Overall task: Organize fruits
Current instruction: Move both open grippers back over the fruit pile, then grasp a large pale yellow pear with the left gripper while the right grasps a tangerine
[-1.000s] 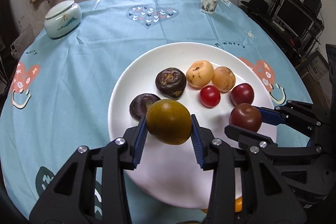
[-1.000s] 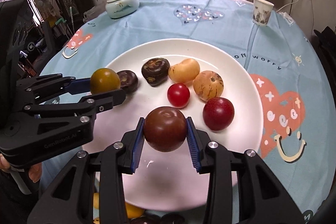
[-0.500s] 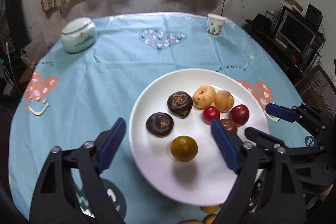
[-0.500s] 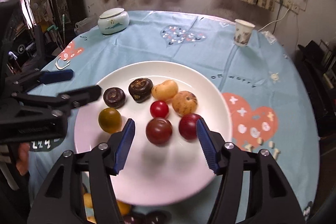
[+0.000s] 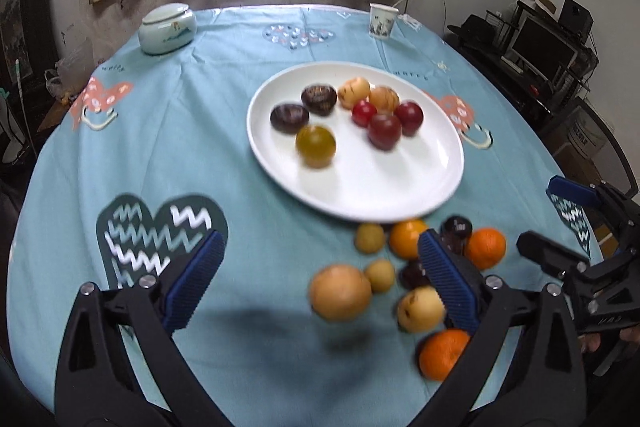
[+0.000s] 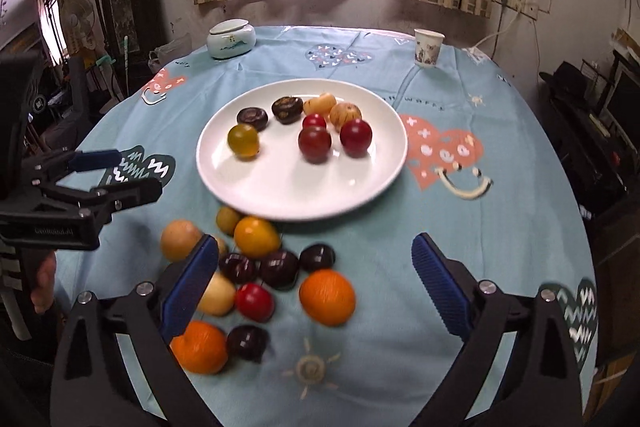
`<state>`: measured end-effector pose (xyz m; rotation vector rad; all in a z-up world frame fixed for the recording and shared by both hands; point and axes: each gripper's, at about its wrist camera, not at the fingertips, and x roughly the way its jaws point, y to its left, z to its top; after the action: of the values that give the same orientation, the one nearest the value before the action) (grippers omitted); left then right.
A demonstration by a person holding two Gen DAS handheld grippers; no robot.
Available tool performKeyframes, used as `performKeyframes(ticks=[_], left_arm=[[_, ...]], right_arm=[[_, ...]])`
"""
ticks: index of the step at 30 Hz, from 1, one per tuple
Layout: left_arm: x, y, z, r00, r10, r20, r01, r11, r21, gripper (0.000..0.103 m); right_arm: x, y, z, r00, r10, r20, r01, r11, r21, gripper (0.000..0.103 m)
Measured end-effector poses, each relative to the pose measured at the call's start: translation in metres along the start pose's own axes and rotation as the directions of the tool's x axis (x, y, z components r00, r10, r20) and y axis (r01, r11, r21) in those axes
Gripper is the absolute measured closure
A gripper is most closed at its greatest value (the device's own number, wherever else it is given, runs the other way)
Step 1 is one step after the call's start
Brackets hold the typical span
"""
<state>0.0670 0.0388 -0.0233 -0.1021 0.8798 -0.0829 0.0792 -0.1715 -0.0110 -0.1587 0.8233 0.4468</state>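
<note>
currently both the left gripper (image 5: 320, 279) and right gripper (image 6: 316, 279) are opening, jaws wide with nothing gripped, above loose fruit (image 6: 256, 275) on the blue tablecloth (image 5: 200, 147), beyond which the white plate (image 6: 280, 195) carries an olive-green fruit (image 6: 243, 140), a dark red fruit (image 6: 315, 143) and six others.
</note>
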Motion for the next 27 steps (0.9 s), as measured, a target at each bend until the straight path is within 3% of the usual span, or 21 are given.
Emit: performKeyframes(ticks=[8,17,22,27], left_arm=[[-0.003,-0.009,-0.04,0.998,0.046,-0.034,-0.045,0.998,0.035,0.004],[-0.001,-0.012,-0.052,0.996,0.072,-0.051,-0.069,0.996,0.049,0.004],[0.012,-0.002,-0.056,0.992,0.099,-0.08,-0.096,0.995,0.031,0.004],[0.024,0.005,-0.058,0.988,0.106,-0.109,-0.105,0.994,0.015,0.004]], right_arm=[[0.004,0.004,-0.034,0.998,0.008,-0.069,-0.004,0.999,0.05,0.005],[0.008,-0.003,-0.052,0.995,0.003,-0.103,0.006,0.996,0.087,0.005],[0.034,-0.024,-0.052,0.988,-0.064,-0.142,0.085,0.986,0.142,0.005],[0.06,-0.041,-0.051,0.986,-0.001,-0.166,0.04,0.972,0.232,0.005]])
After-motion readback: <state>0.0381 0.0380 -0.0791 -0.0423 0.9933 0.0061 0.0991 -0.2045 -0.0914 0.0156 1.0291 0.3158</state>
